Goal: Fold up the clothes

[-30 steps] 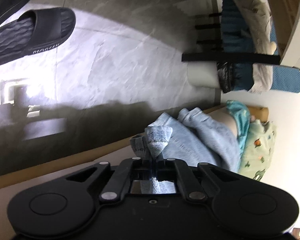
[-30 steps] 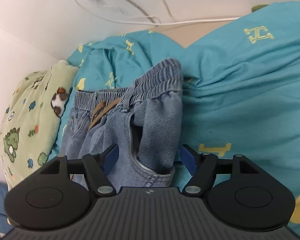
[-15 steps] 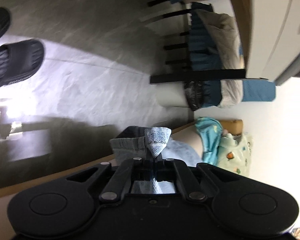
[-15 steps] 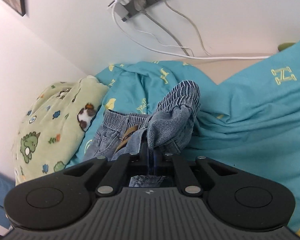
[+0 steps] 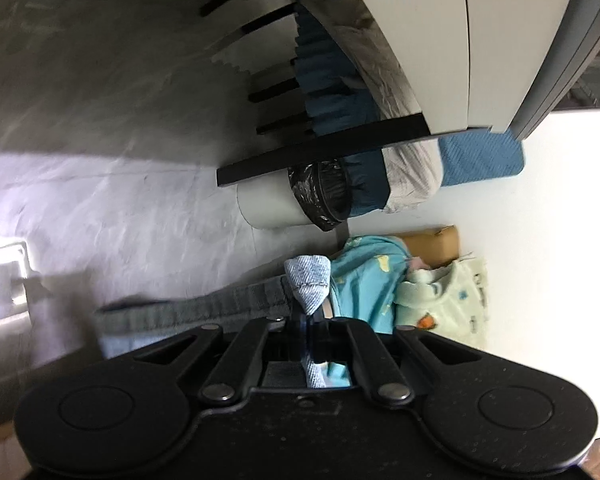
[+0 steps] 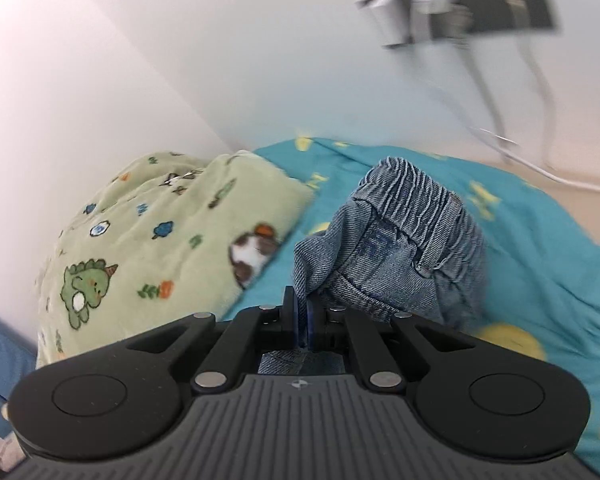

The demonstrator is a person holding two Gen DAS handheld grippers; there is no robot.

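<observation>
The jeans (image 6: 396, 240) are pinched tight in the closed right gripper (image 6: 302, 312) above the teal sheet (image 6: 540, 248); a denim corner (image 5: 308, 280) is clamped by the closed left gripper (image 5: 306, 320).

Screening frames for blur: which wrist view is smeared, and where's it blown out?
Right wrist: wall socket plate and cables streaked by motion, denim jeans near the right tool fairly sharp. Left wrist: floor mildly smeared, overexposed patch at left edge, white wall clipped; left tool crisp.
</observation>
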